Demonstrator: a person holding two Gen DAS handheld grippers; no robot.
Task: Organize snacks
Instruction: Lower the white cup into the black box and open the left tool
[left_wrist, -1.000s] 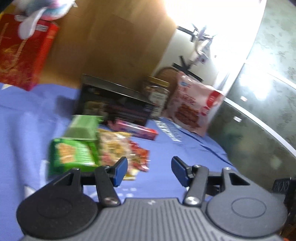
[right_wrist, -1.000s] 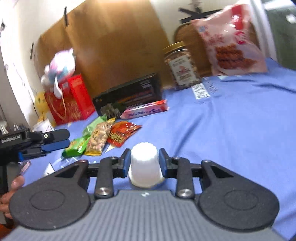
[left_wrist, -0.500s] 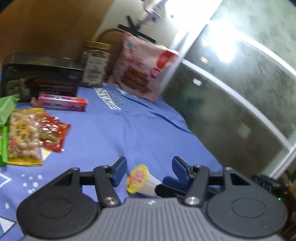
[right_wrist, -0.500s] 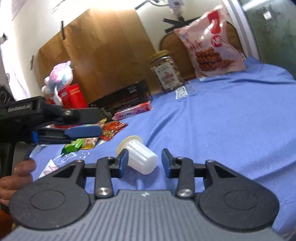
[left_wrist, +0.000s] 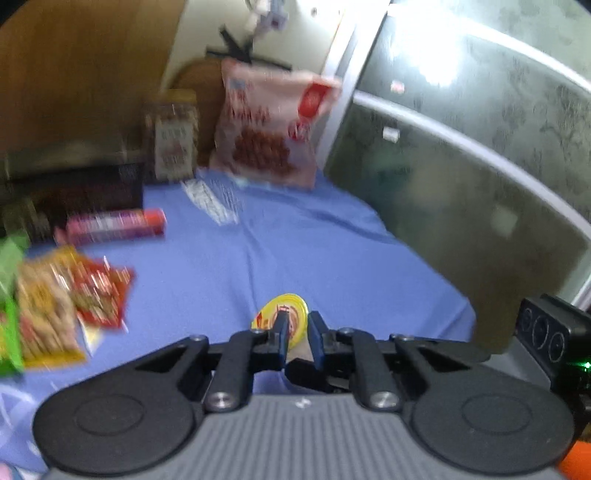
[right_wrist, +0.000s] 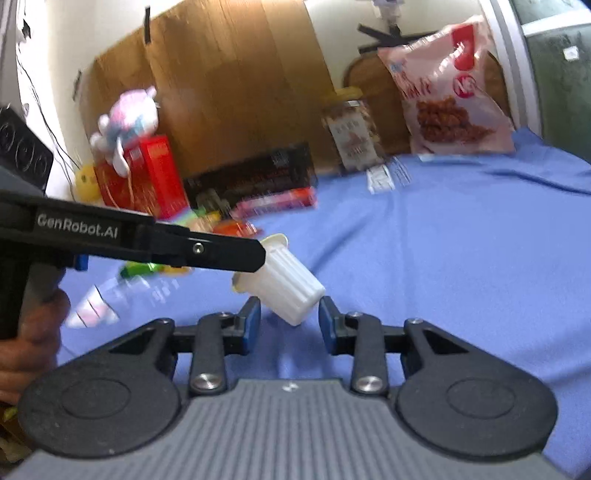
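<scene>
A small white ribbed jelly cup with a yellow lid hangs tilted above the blue cloth. My left gripper is shut on the cup's lid rim; its black finger reaches in from the left in the right wrist view. My right gripper is open, its blue pads on either side of the cup's bottom end and apart from it.
Snack packets lie at left on the blue cloth. A pink bar, a black box, a jar and a big pink bag stand behind. A red bag with a plush toy is far left.
My left gripper swung right from the snack pile and closed on the cup's lid. My right gripper opened and let go of the cup.
</scene>
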